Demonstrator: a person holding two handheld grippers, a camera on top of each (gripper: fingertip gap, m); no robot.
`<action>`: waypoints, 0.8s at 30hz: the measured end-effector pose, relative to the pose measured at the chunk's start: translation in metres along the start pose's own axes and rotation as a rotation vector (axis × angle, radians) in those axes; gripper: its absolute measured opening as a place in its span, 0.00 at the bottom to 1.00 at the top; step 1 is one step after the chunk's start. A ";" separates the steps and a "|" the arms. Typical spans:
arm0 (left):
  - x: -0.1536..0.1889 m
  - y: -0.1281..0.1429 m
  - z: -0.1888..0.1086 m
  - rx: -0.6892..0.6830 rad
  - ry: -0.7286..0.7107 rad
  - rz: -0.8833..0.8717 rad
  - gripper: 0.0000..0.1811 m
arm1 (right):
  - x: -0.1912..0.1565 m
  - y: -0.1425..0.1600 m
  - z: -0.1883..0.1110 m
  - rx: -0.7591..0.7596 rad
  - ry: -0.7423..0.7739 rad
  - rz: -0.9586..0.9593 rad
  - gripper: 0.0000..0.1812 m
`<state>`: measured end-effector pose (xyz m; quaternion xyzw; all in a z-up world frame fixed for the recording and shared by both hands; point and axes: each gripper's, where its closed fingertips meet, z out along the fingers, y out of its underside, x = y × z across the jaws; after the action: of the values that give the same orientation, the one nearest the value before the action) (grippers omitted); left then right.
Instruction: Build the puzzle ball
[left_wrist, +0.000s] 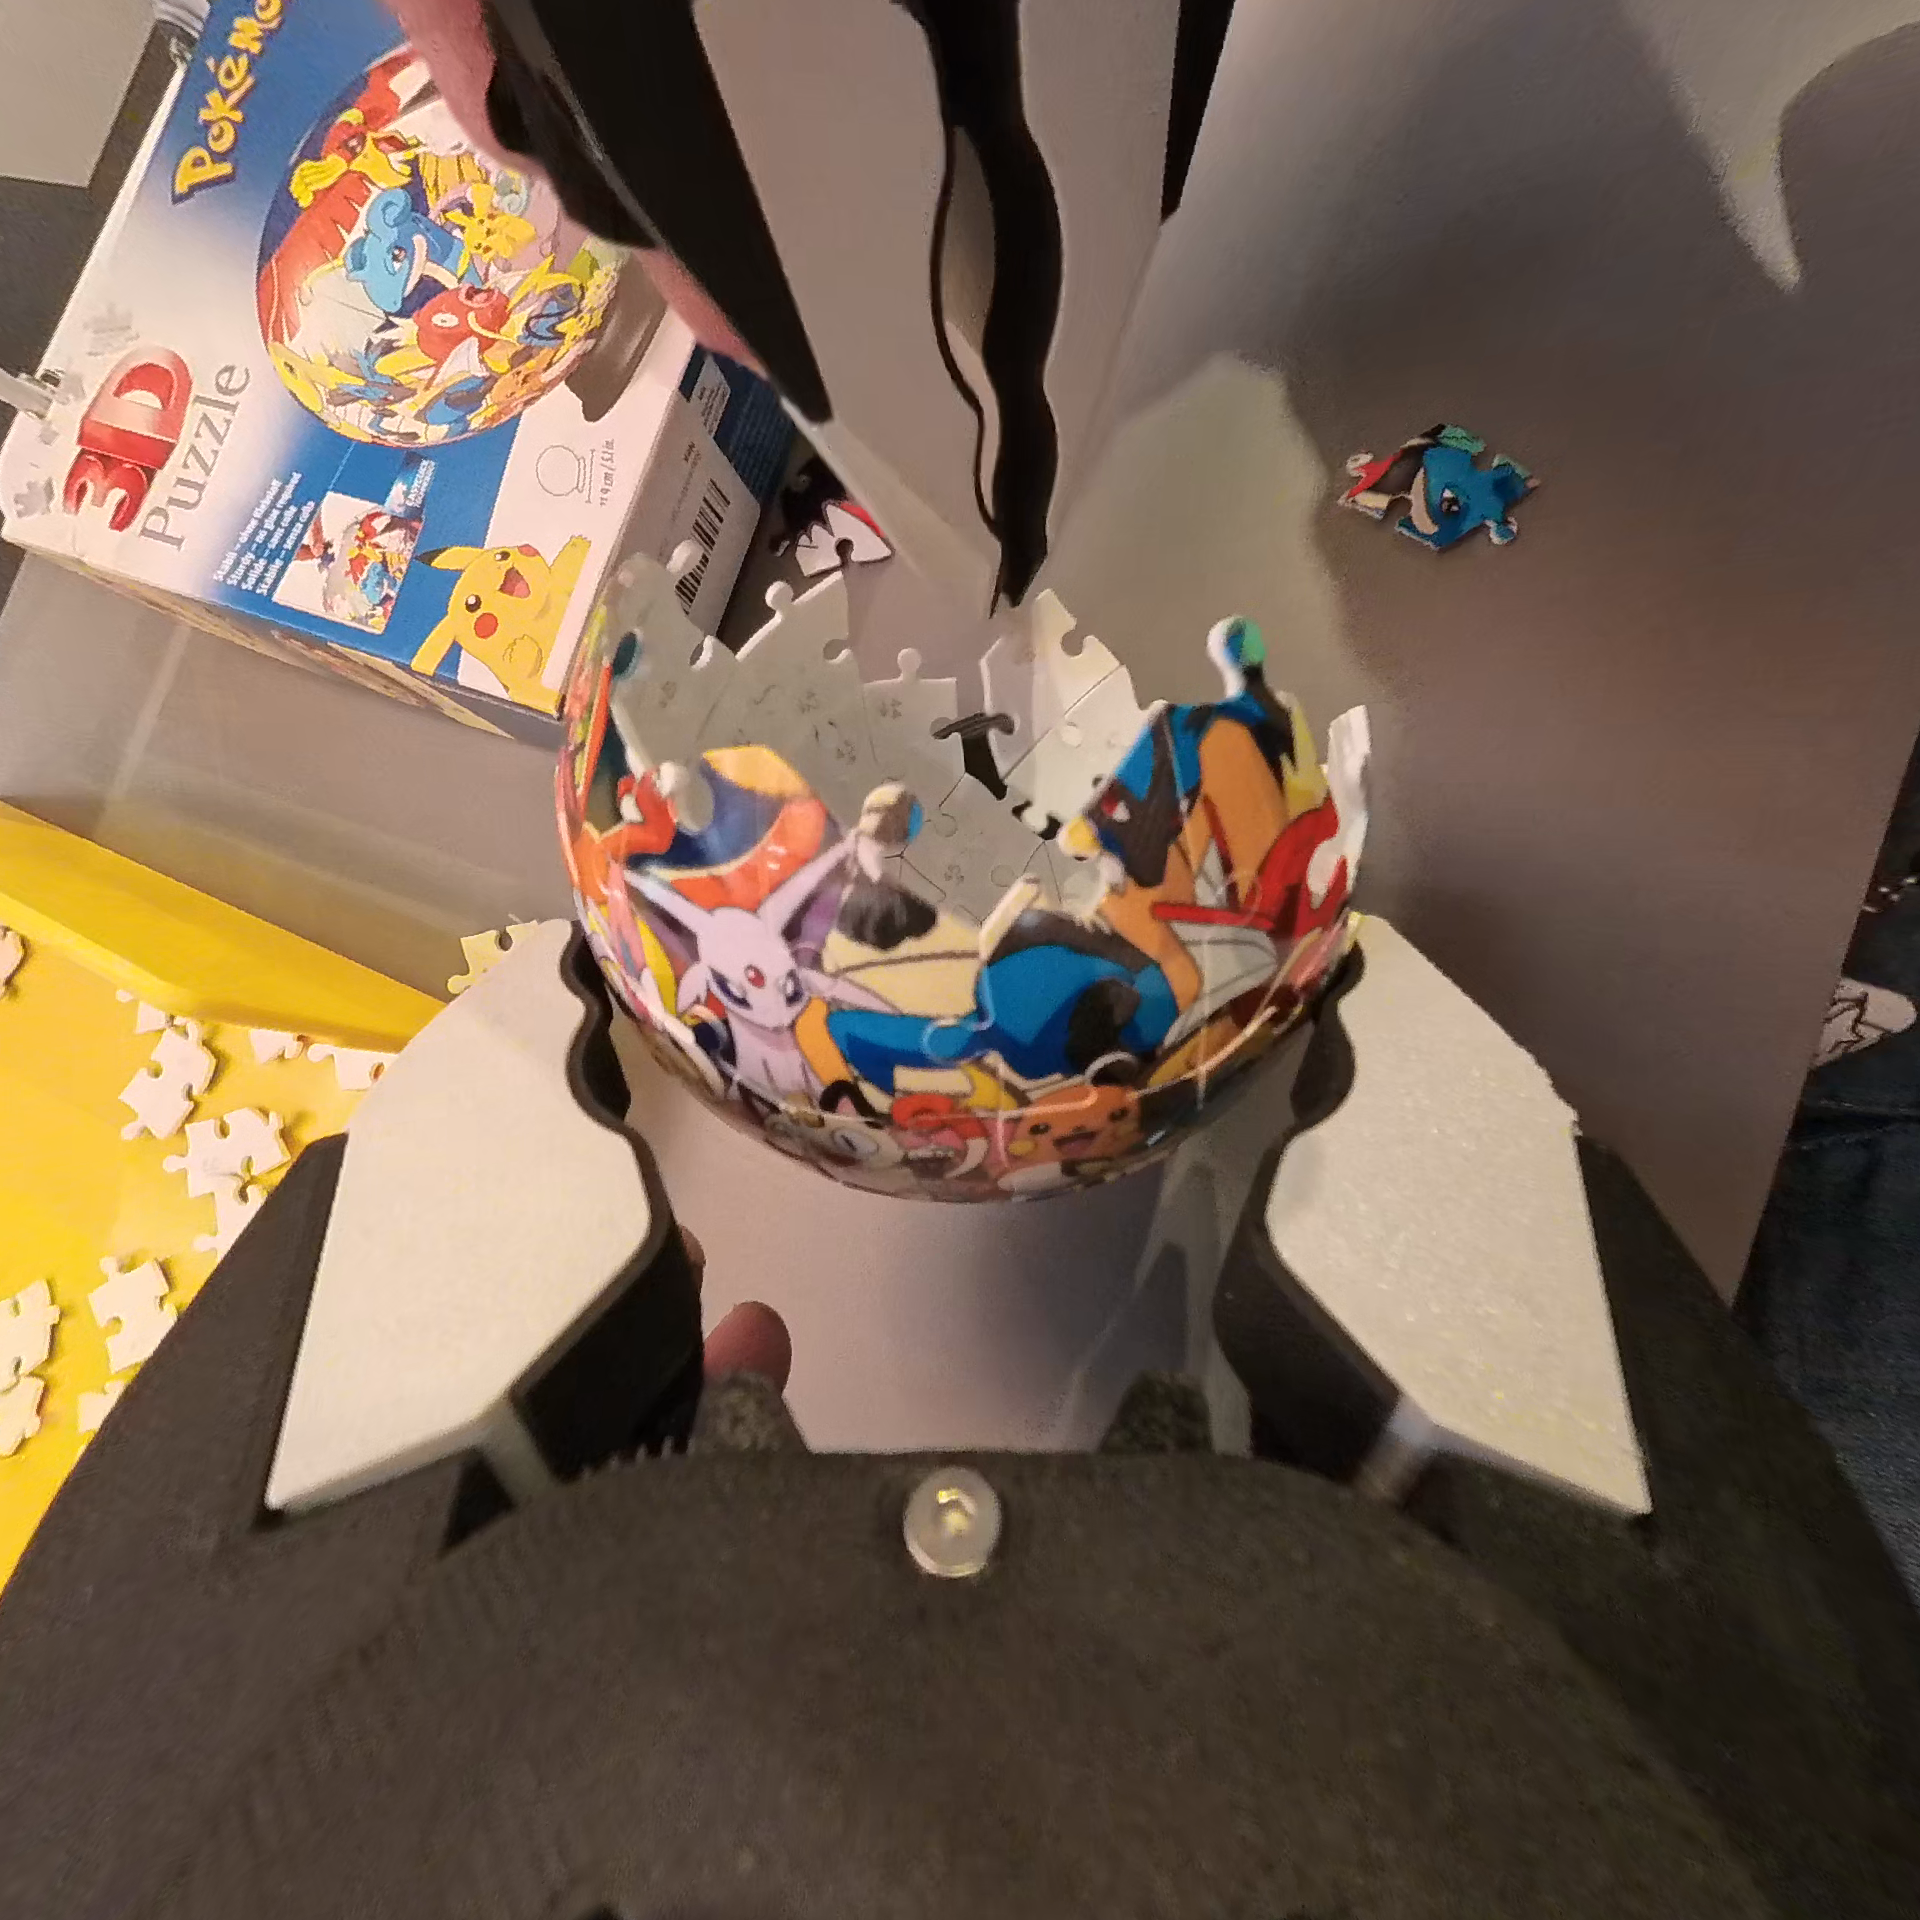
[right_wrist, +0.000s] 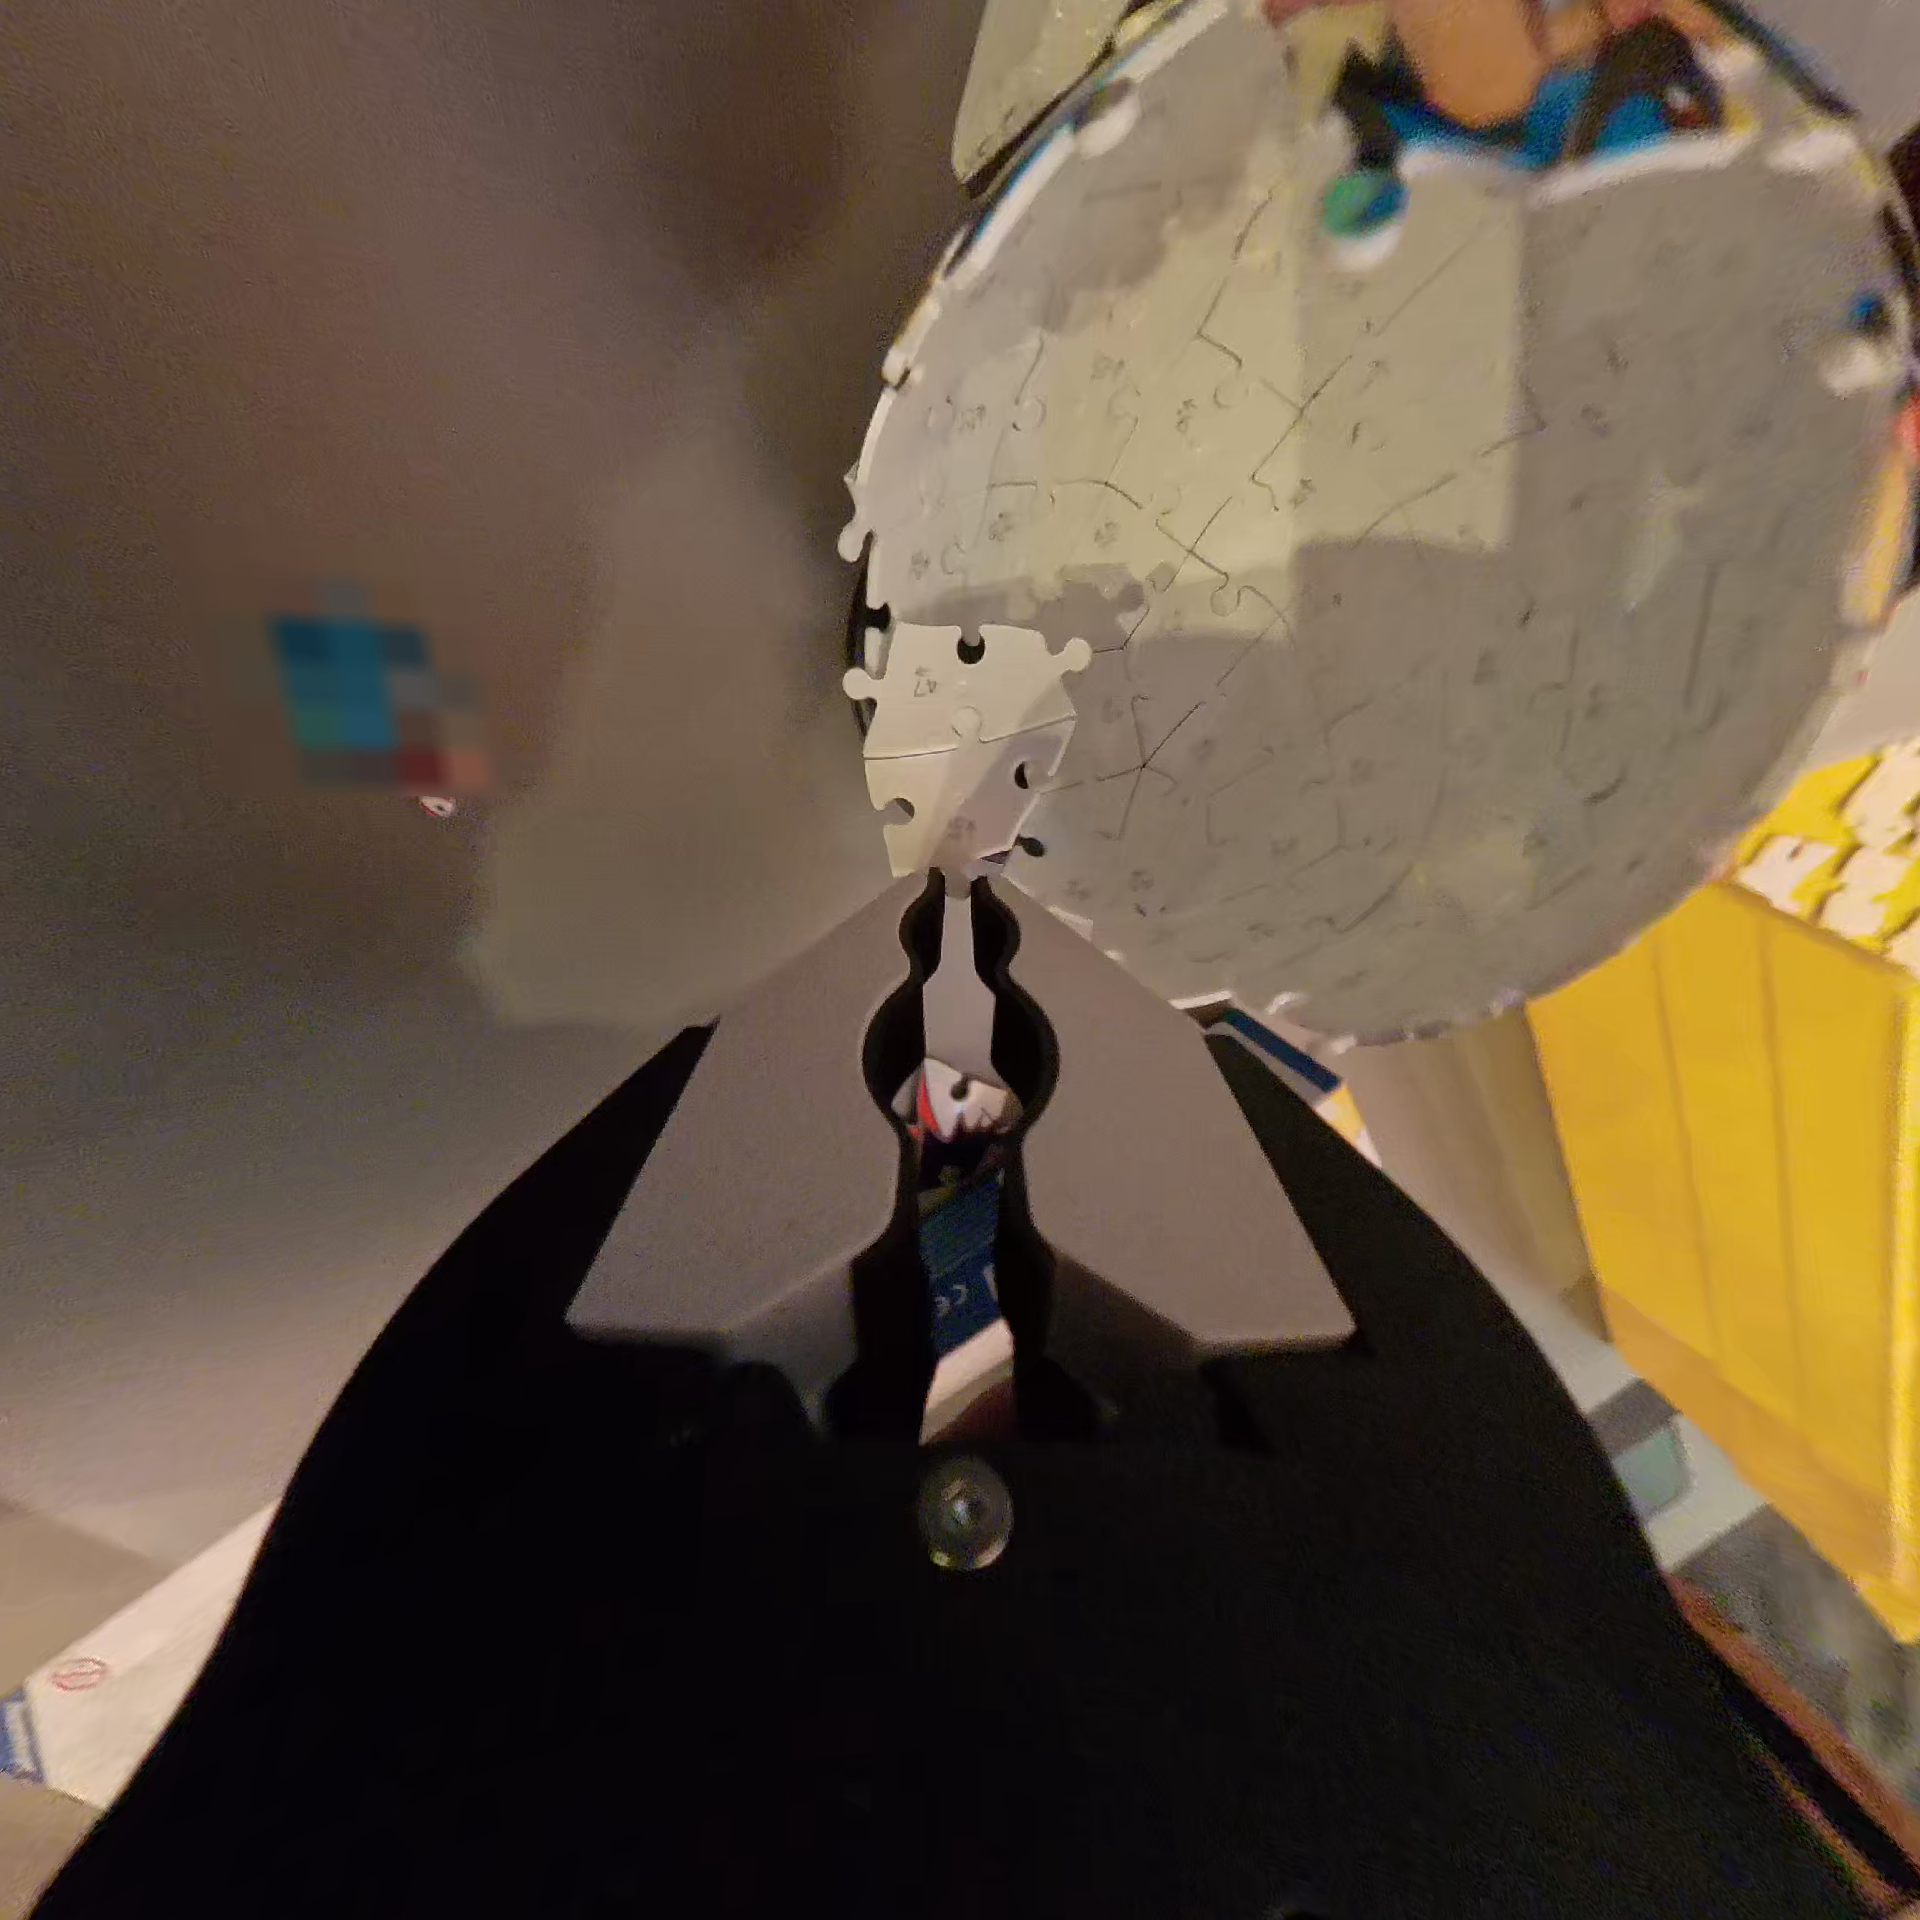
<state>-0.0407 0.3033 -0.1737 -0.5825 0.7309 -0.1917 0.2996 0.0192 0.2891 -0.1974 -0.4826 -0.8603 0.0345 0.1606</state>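
The half-built puzzle ball (left_wrist: 966, 935) is an open bowl, colourful outside and white inside, with a jagged rim. My left gripper (left_wrist: 966, 987) is shut on the ball, one finger on each side, and holds it above the grey table (left_wrist: 1558, 831). My right gripper (left_wrist: 1013, 597) comes in from above, shut on a white-backed puzzle piece (left_wrist: 1039, 644) at the ball's far rim. In the right wrist view the right gripper (right_wrist: 956, 883) pinches the edge of that piece (right_wrist: 966, 810), which sits against the rim of the ball (right_wrist: 1403, 623).
The puzzle box (left_wrist: 364, 364) lies at the back left, with a loose piece (left_wrist: 831, 520) beside it. A colourful loose piece (left_wrist: 1439, 488) lies on the table at the back right. A yellow tray (left_wrist: 104, 1039) with several white-backed pieces stands at the left. The gap from one gripper's tips to the other's is roughly 8 cm.
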 end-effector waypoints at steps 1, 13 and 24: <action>0.000 0.000 0.000 0.000 0.000 0.000 0.70 | 0.001 0.000 0.001 -0.013 0.009 -0.029 0.02; 0.000 0.000 0.000 0.000 -0.001 -0.001 0.70 | 0.005 0.002 0.002 -0.127 0.017 -0.215 0.02; 0.000 0.000 0.000 0.000 -0.001 0.000 0.70 | 0.008 0.006 0.008 -0.198 0.045 -0.274 0.02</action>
<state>-0.0411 0.3036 -0.1737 -0.5827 0.7307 -0.1914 0.3000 0.0174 0.2997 -0.2041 -0.3750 -0.9133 -0.0837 0.1347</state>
